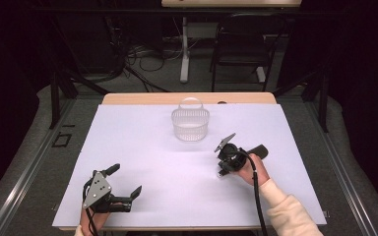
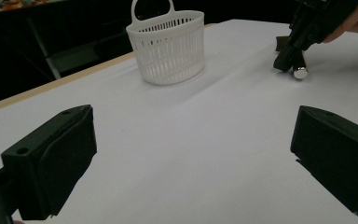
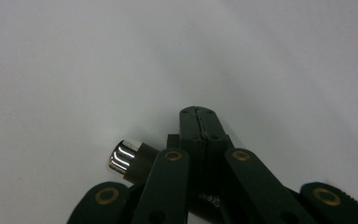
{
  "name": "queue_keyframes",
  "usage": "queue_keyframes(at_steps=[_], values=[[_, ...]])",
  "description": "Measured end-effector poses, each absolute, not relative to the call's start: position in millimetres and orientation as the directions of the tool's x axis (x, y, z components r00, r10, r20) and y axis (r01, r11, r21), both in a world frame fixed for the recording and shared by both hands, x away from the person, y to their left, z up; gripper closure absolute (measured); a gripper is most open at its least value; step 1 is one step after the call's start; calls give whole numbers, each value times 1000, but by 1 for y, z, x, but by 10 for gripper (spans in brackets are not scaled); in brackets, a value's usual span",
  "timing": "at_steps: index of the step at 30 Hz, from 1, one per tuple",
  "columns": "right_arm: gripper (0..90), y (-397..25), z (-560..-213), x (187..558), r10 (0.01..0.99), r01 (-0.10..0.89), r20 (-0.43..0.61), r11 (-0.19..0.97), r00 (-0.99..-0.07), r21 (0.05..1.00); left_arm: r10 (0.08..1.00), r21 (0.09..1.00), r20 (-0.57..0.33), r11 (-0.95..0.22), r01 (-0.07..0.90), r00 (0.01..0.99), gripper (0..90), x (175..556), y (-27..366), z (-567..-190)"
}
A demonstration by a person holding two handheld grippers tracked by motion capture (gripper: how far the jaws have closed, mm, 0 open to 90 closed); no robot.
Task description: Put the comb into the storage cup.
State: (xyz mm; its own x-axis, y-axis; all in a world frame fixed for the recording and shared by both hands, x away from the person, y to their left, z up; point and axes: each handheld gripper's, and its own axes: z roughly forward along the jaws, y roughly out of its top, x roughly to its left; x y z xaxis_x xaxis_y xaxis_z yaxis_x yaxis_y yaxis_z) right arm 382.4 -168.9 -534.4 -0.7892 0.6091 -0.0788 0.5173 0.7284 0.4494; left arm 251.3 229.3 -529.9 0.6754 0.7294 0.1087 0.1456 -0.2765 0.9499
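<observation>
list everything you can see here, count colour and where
basket: one, white slatted plastic with a loop handle, upright at the far middle of the table
small cylinder: one, dark body with a shiny silver end, lying on the sheet right beside the right gripper's jaws; whether it is clamped cannot be told
sheet: one, white, covering most of the tabletop
table: one, light wood edge showing along the far side
chair: one, black, on the floor beyond the table
left gripper: one, black, near left of the sheet, jaws wide apart
right gripper: one, black, right of centre, tips down at the sheet, jaws together
</observation>
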Motion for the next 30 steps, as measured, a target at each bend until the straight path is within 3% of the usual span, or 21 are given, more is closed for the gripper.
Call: queue_keyframes(at_steps=[30], values=[[900,-184,-533,352,583,516,-65,760,-810,396,728,949,110,-279,146,676,1,252,229,-530]])
